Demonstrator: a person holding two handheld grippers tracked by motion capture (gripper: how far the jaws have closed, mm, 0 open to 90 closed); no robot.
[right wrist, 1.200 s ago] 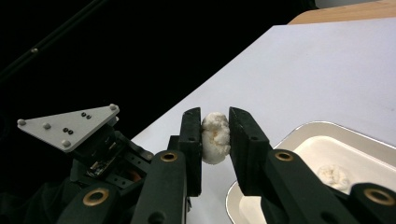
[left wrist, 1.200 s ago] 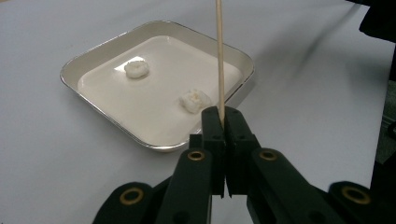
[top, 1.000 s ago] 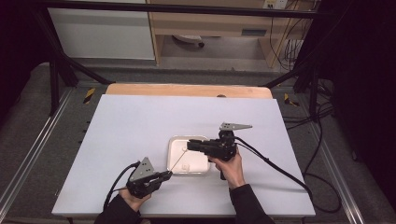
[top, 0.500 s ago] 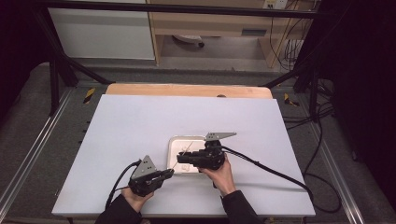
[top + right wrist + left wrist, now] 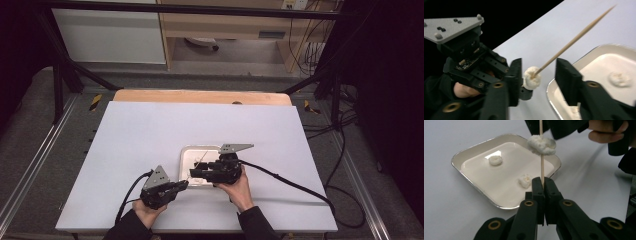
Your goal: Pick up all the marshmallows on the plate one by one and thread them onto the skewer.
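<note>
My left gripper (image 5: 543, 185) is clamped on the lower end of a thin wooden skewer (image 5: 542, 167), holding it over the near edge of the shallow white square tray with a metal rim (image 5: 474, 147). A soft white dough-like lump (image 5: 541, 144) is threaded on the skewer, partway up the stick. My right gripper (image 5: 537, 75) has its jaws spread apart, one on each side of that lump; I can't tell if either jaw touches it. In the high view the right gripper (image 5: 196, 173) sits over the tray's near side, the left gripper (image 5: 183, 184) just beside the tray's near-left corner. Two more small white lumps (image 5: 495, 160) lie in the tray, apart from each other. The tray rests on a pale white tabletop (image 5: 150, 130).
</note>
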